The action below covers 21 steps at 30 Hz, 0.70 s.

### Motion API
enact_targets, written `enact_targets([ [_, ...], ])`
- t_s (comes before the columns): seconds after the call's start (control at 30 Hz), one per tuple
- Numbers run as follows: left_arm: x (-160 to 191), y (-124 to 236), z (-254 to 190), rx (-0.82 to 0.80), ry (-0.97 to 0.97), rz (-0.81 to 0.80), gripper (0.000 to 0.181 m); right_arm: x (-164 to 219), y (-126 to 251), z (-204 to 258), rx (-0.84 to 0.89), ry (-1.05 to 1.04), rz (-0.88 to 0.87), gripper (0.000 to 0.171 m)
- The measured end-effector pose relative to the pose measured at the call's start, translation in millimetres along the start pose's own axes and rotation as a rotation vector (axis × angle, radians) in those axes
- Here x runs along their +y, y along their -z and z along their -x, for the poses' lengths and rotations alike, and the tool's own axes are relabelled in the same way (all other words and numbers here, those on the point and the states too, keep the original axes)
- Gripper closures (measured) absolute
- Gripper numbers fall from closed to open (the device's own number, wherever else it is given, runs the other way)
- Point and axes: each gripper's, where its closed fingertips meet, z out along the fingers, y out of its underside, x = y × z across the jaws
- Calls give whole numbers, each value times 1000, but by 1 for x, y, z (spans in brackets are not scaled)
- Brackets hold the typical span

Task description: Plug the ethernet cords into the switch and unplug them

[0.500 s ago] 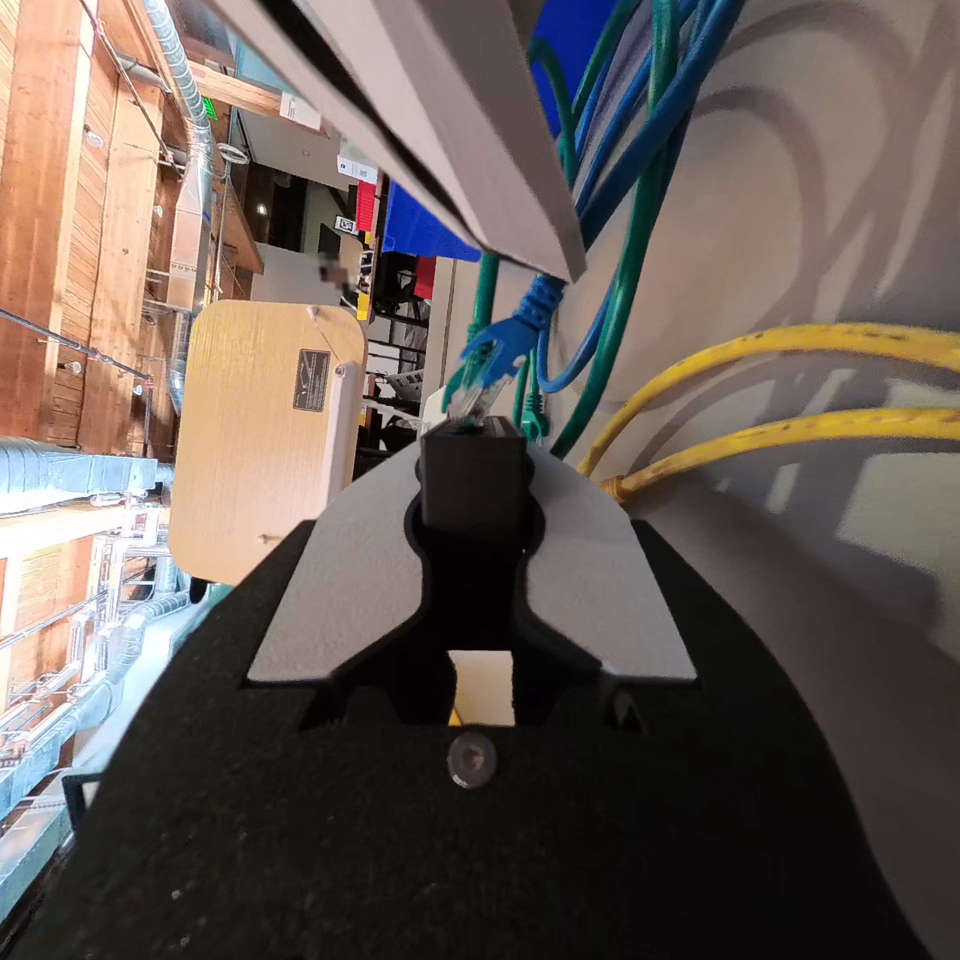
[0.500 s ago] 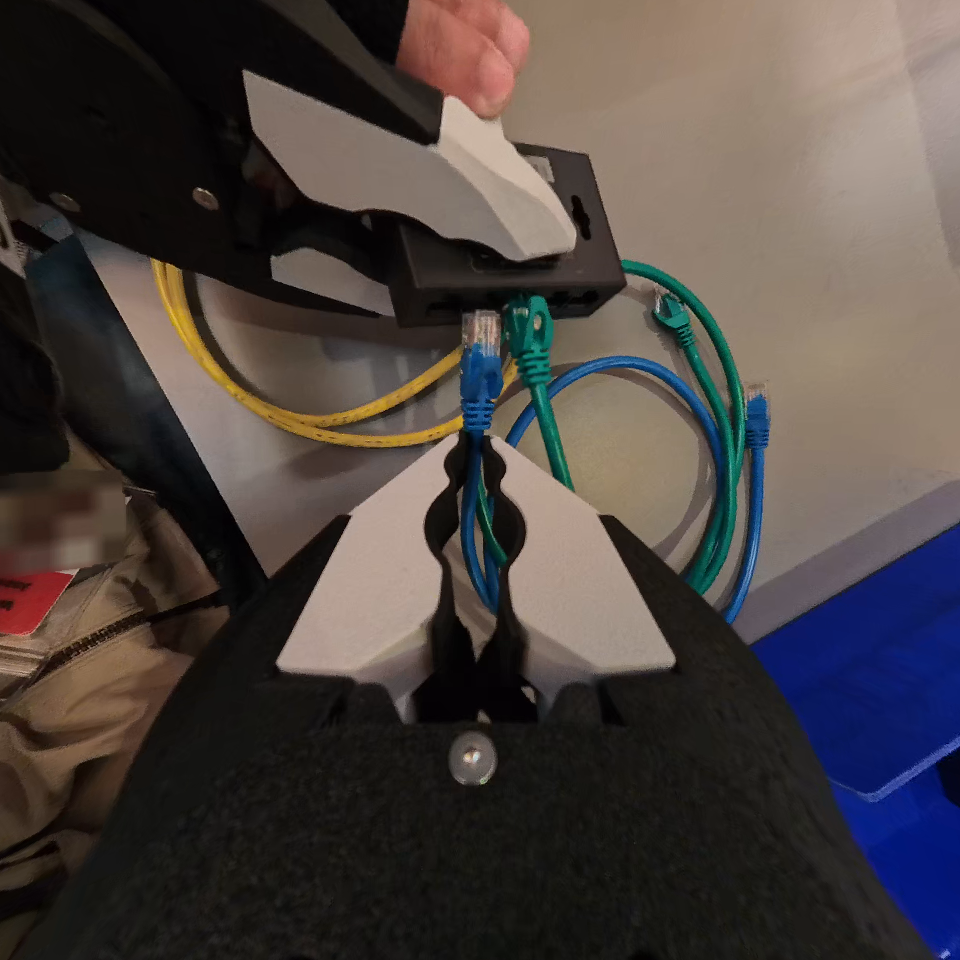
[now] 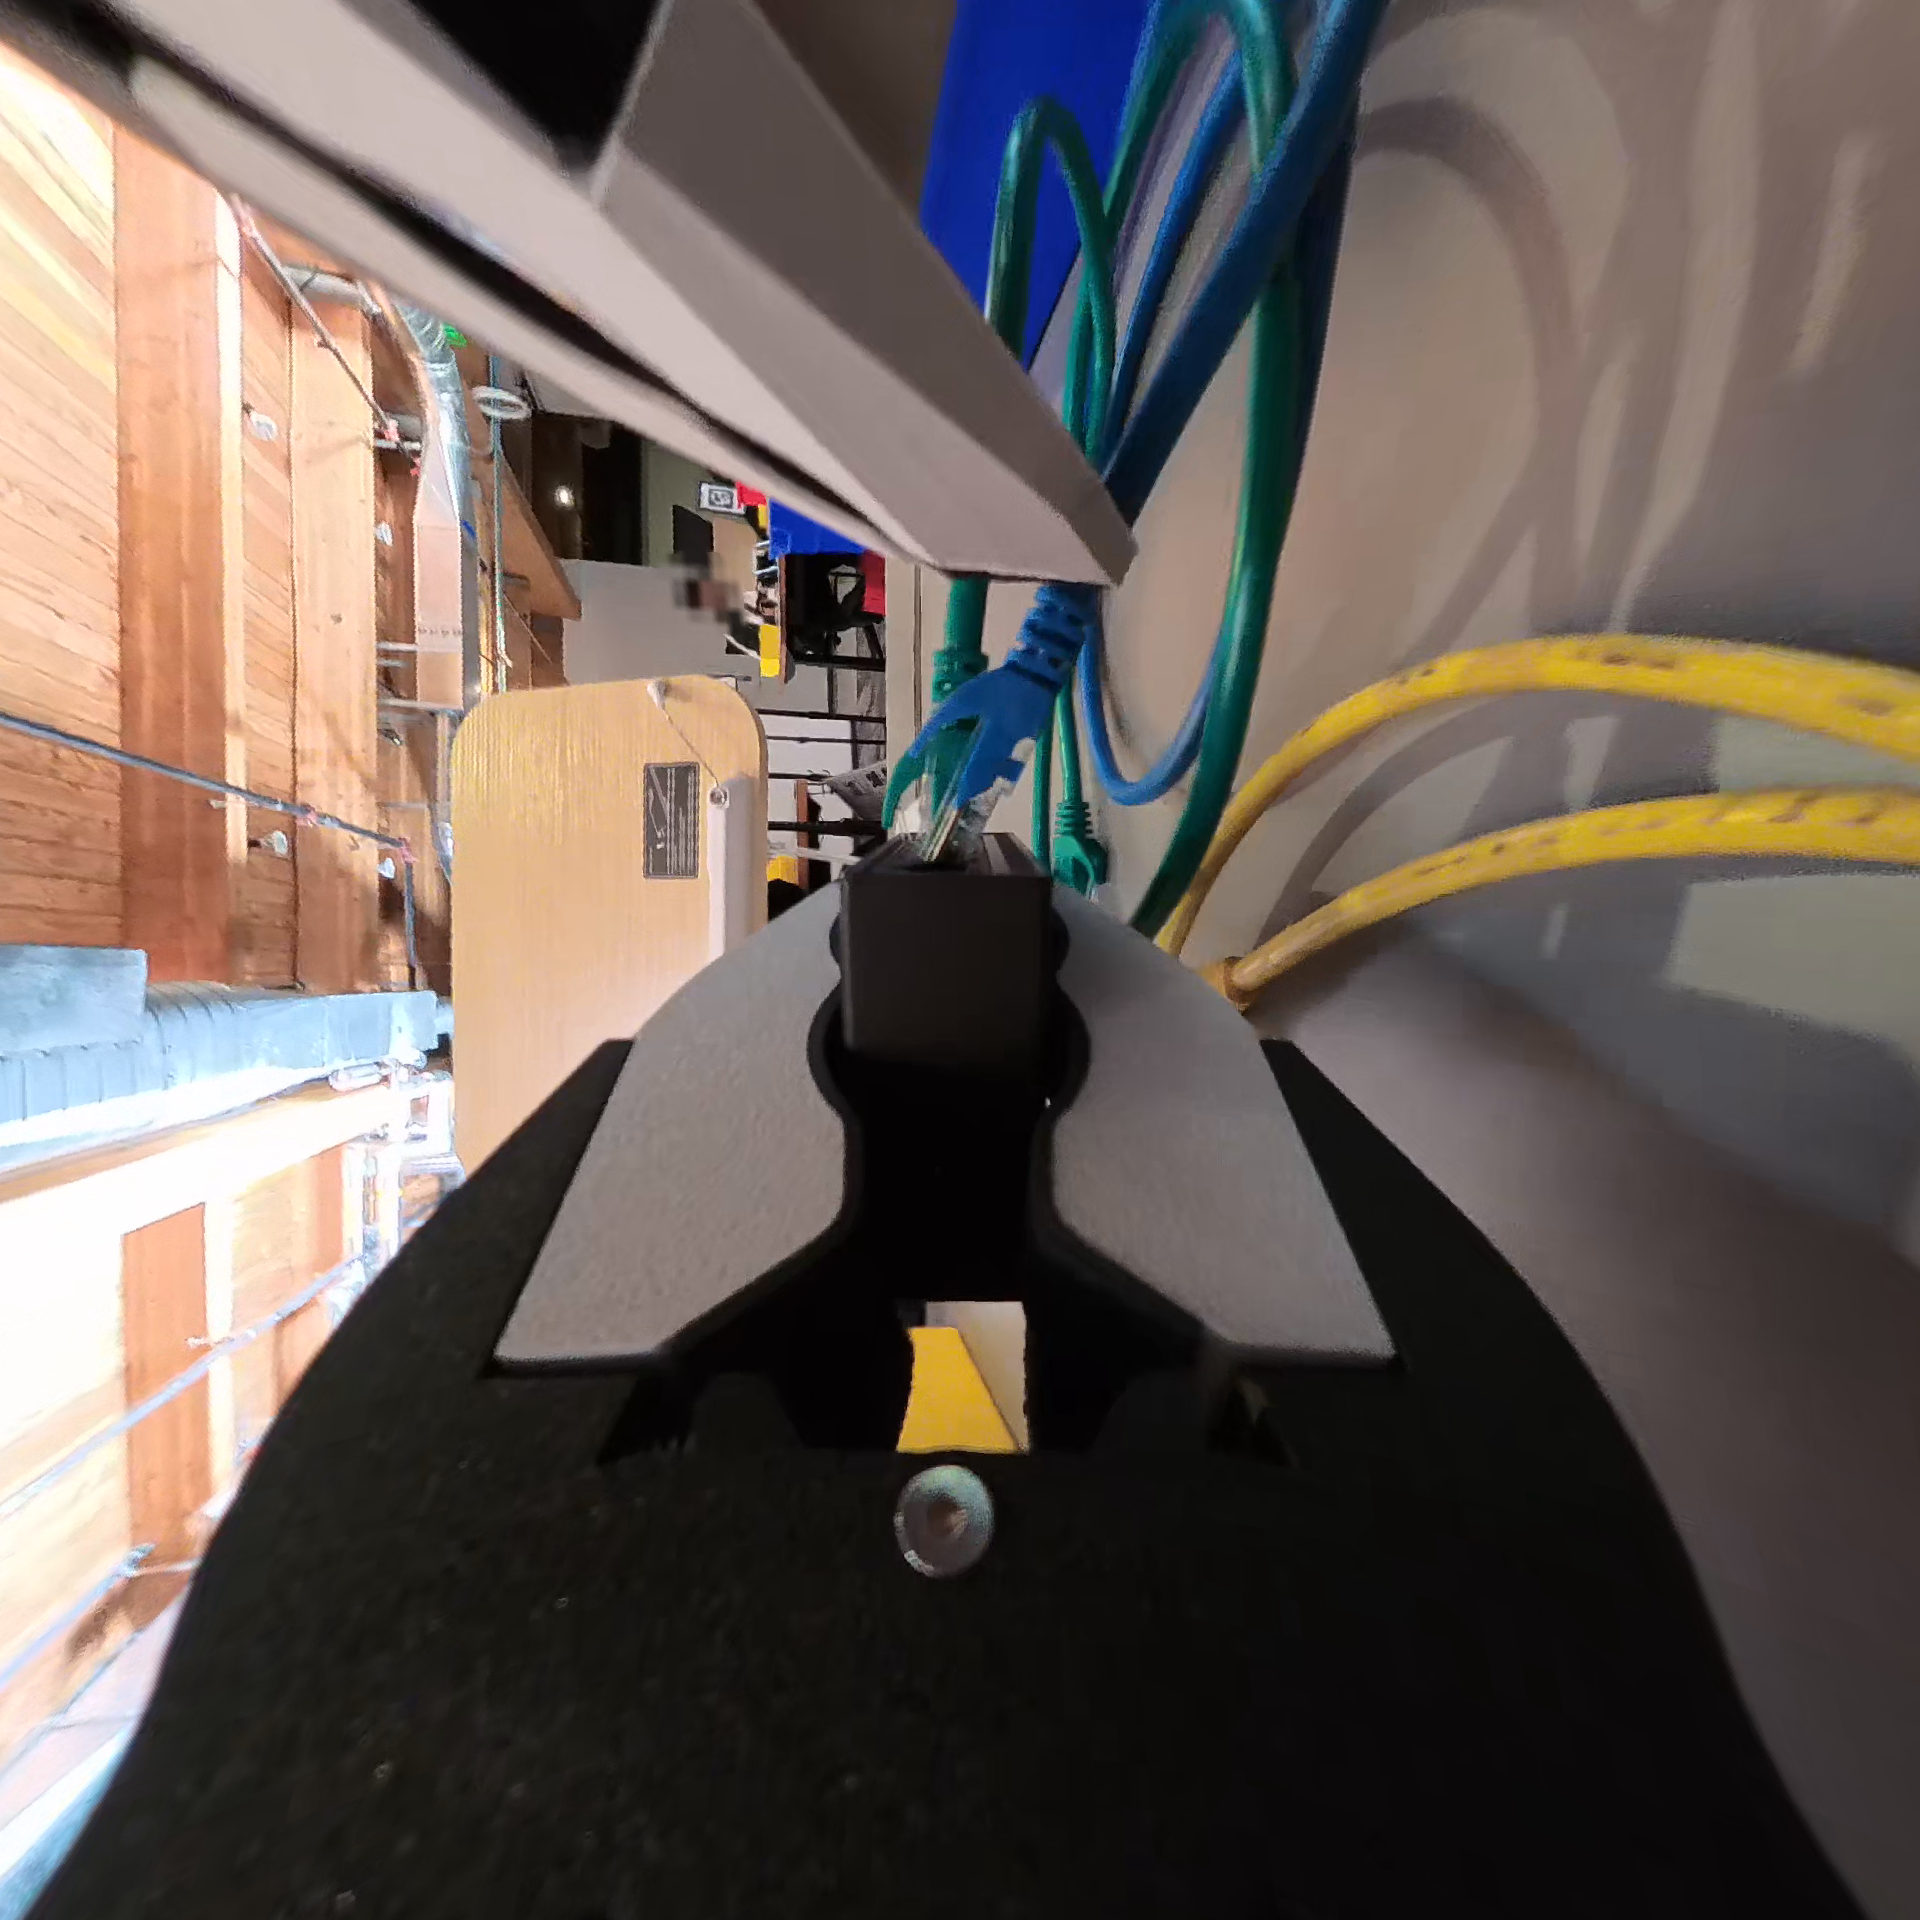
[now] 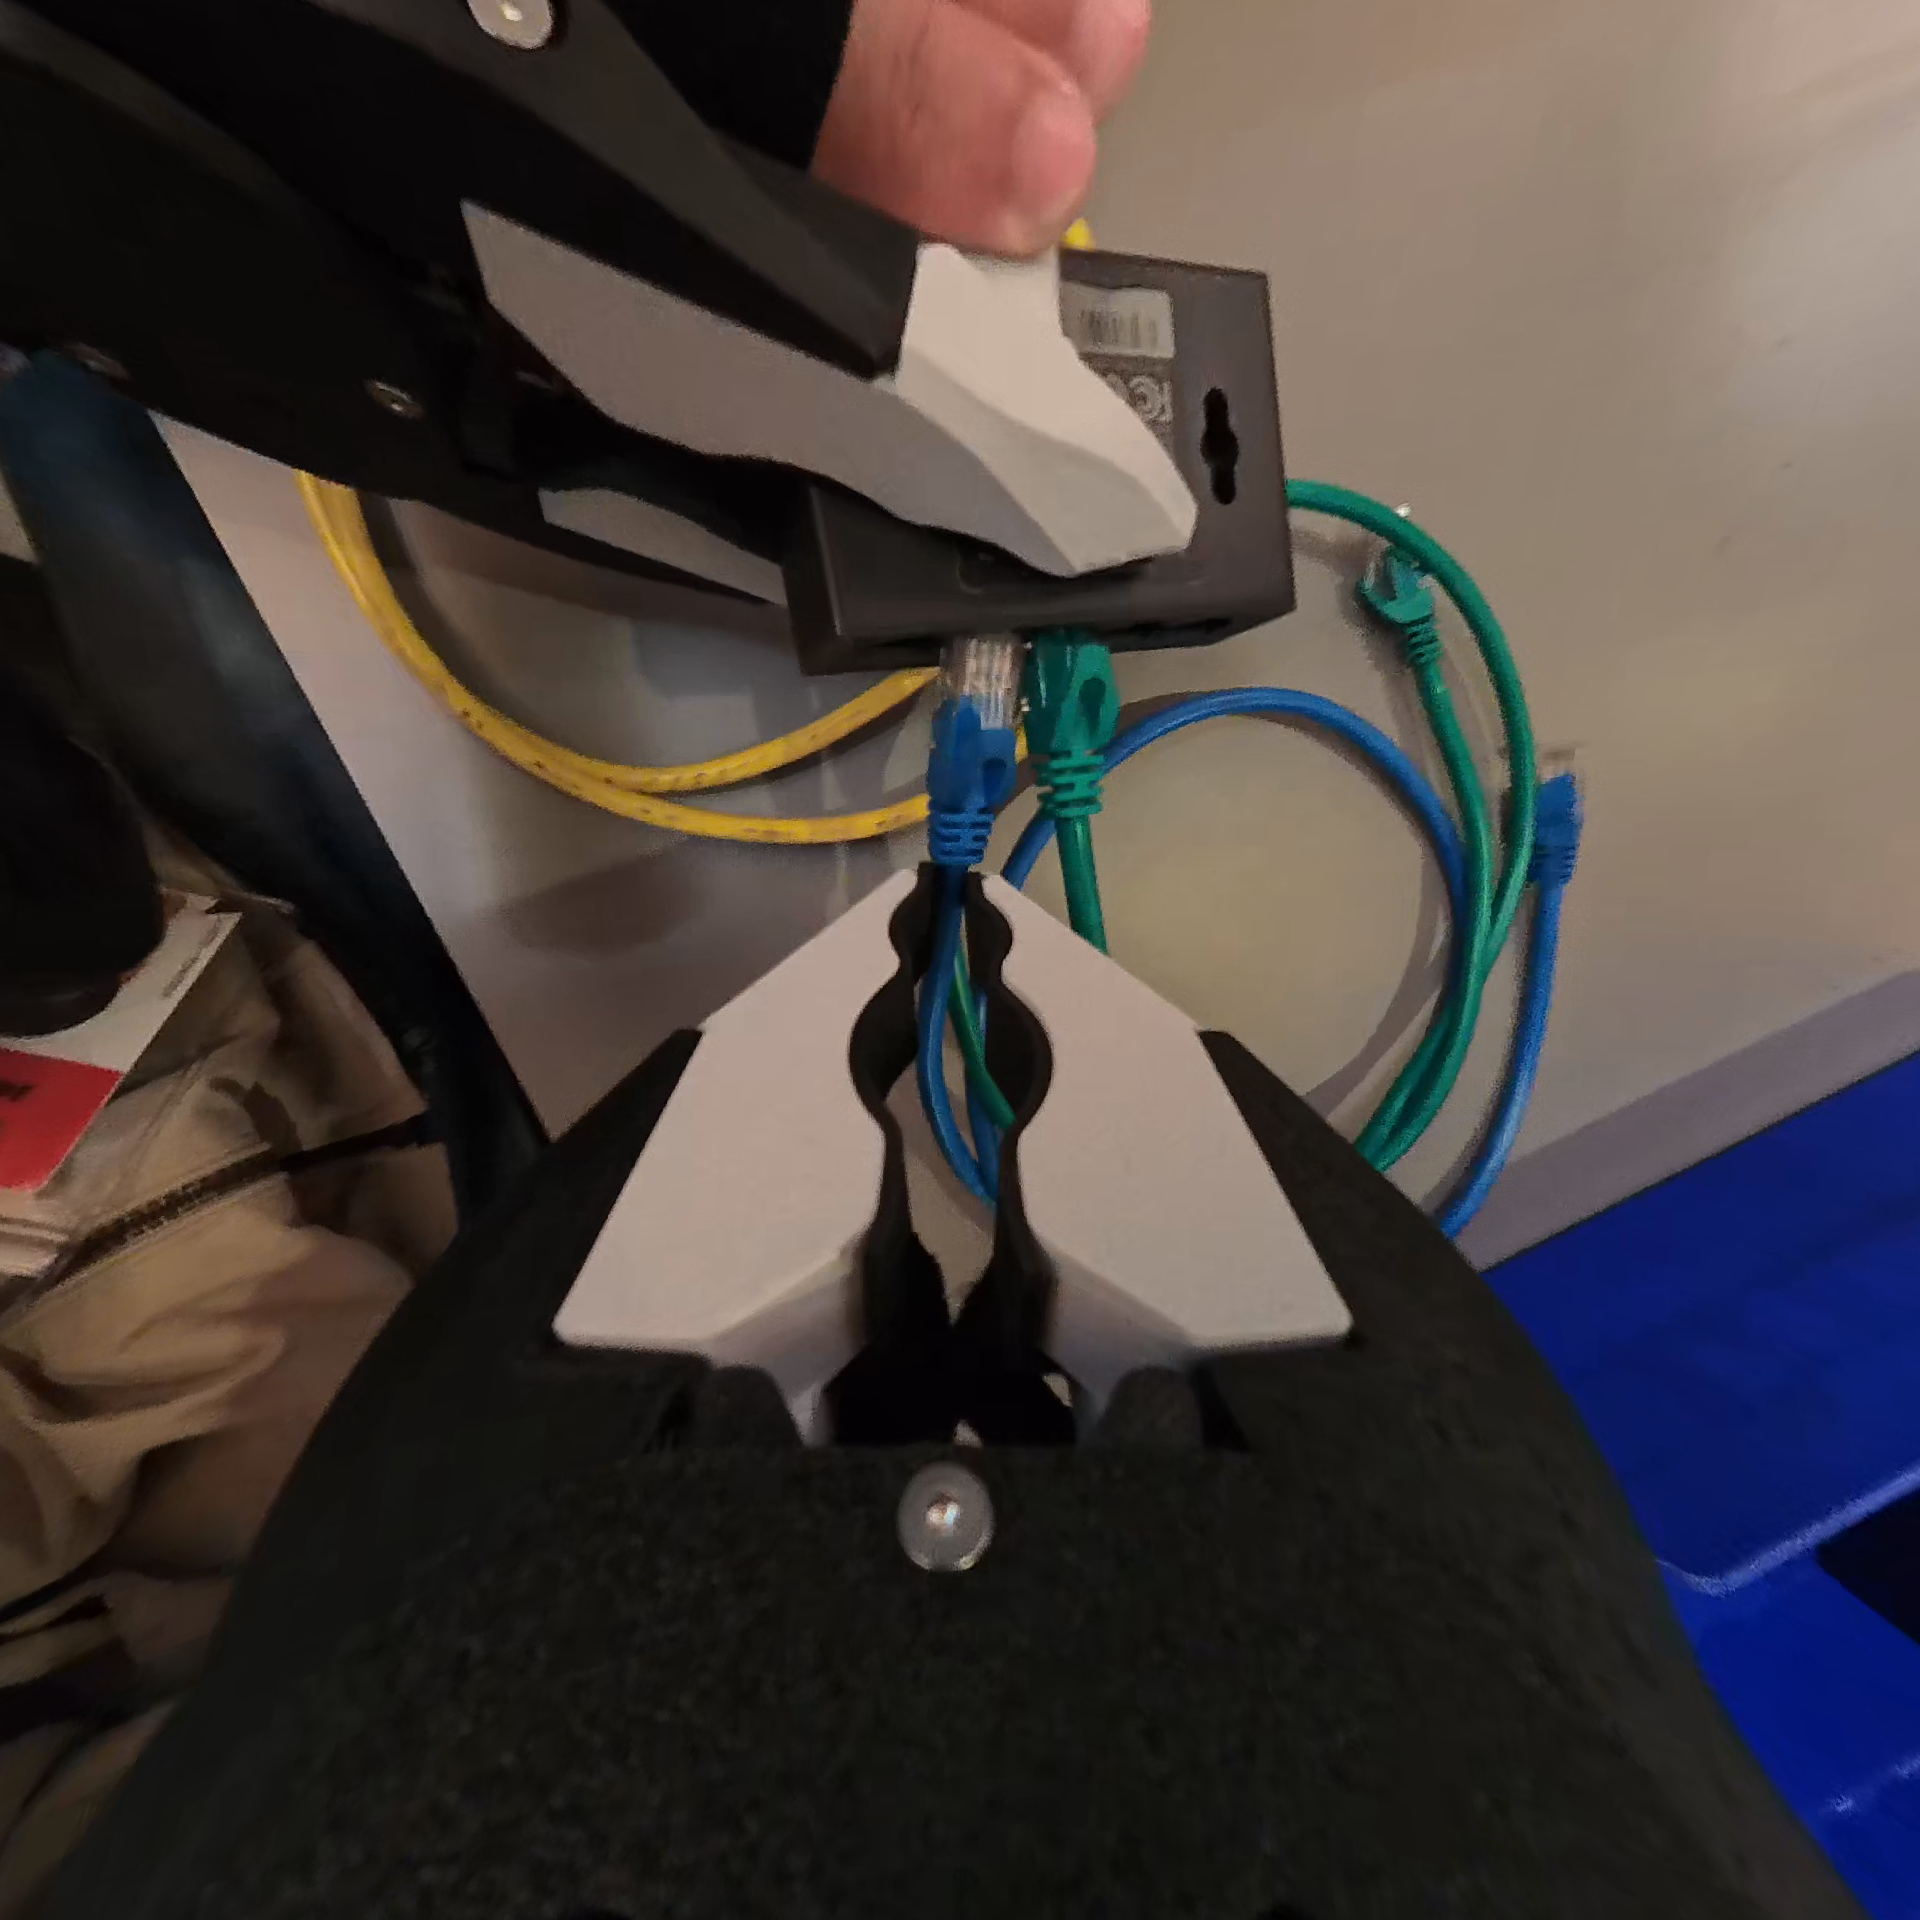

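Note:
My left gripper (image 3: 943,914) is shut on the black switch (image 3: 943,966) and holds it above the grey table. The right wrist view shows the switch (image 4: 1236,540) clamped under the left gripper's upper finger (image 4: 997,416). My right gripper (image 4: 951,883) is shut on the blue cord just behind its plug (image 4: 971,748). The plug's clear tip touches a port mouth on the switch's front. I cannot tell whether it is seated. A green plug (image 4: 1070,717) sits in the port beside it. Both plugs (image 3: 997,717) show above the switch in the left wrist view.
Yellow cords (image 4: 623,769) run behind the switch. Loose green (image 4: 1397,603) and blue (image 4: 1553,821) plug ends lie on the table (image 4: 1558,312) to the right. A blue bin (image 4: 1714,1403) is at the lower right. A person's hand (image 4: 966,114) and beige clothing (image 4: 208,1195) are at the left.
The right gripper and the switch have come closer together. The blue plug's tip has gone from just below the port to its mouth. Both grips are unchanged.

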Motion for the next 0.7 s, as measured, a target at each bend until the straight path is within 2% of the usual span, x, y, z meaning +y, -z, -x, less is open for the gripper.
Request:
enact_targets([
  [0.13, -4, -1, -2, 1, -44, 10, 152, 5, 2, -3, 2, 14, 30, 167],
  [0.33, -6, 0, 1, 1, 29, -11, 152, -4, 16, -8, 0, 27, -73, 167],
  [0.57, -4, -1, 10, -7, 247, -44, 152, -18, 31, -17, -121, -81, -307, 167],
  [0.7, -3, -1, 19, 36, 549, -104, 152, -40, 55, -25, -69, -124, -483, 162],
])
